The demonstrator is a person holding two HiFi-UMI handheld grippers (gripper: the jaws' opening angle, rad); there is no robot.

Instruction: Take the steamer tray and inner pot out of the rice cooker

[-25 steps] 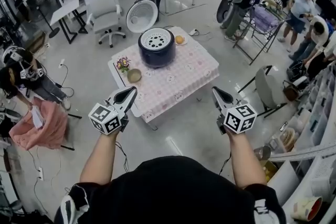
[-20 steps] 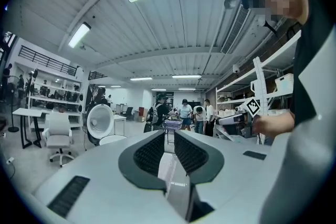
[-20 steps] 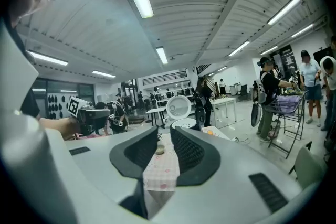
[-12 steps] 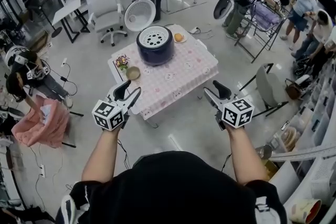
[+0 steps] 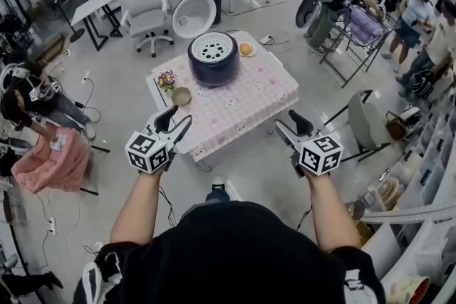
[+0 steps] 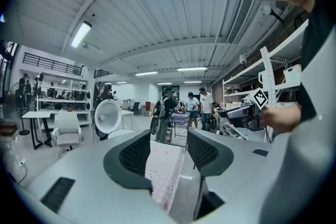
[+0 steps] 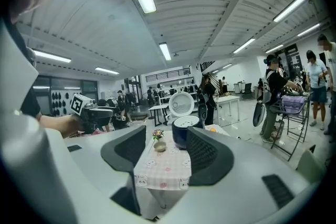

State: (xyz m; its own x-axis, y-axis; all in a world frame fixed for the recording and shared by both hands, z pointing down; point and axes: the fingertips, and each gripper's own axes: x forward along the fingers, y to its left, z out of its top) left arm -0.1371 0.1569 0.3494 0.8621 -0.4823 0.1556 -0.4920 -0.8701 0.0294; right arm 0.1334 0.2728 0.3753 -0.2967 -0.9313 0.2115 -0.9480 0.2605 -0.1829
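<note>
Right gripper view catches the dark-blue rice cooker (image 7: pixel 181 131) the left one misses, white holed steamer tray (image 5: pixel 213 48) on top, well ahead of the left gripper (image 5: pixel 178 119) and right gripper (image 5: pixel 286 120), whose jaws have just been opening, nothing between them.

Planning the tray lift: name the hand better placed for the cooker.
Right, probably. The right gripper faces the rice cooker; the left gripper only tablecloth. Both just opened, holding nothing.

The steamer tray (image 5: pixel 212 48) hides the rice cooker (image 5: pixel 213 70) interior.
</note>
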